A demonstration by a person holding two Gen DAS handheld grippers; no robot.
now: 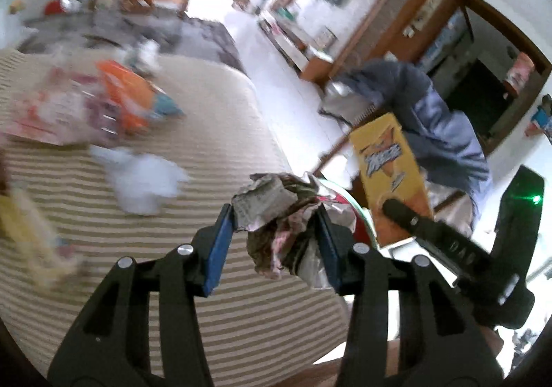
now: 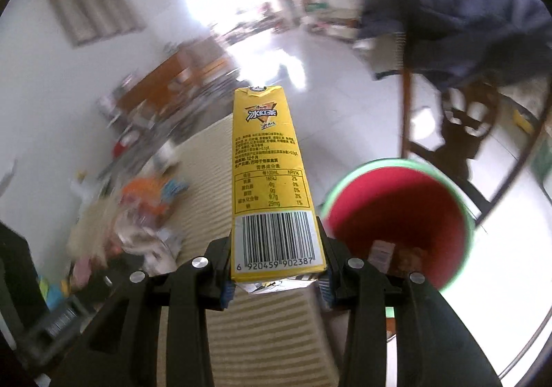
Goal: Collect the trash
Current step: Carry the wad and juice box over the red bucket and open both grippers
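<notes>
Crumpled wrapper wad [image 1: 276, 211] sits btwn the pads of the left claw [image 1: 272, 238], clamped, above the striped surface [image 1: 214, 131]. Yellow tea carton [image 2: 272, 180] clamped at its base in the right claw [image 2: 276, 269], pointing away. Red bin w/ green rim [image 2: 396, 211] just right of carton. More litter [image 1: 114, 107] lies blurred farther back on the surface.

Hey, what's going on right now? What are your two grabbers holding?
Left gripper shut on crumpled wrapper. Right gripper shut on yellow tea carton. Red bin close beside, open, nothing blocking it. More trash left on striped mat.
</notes>
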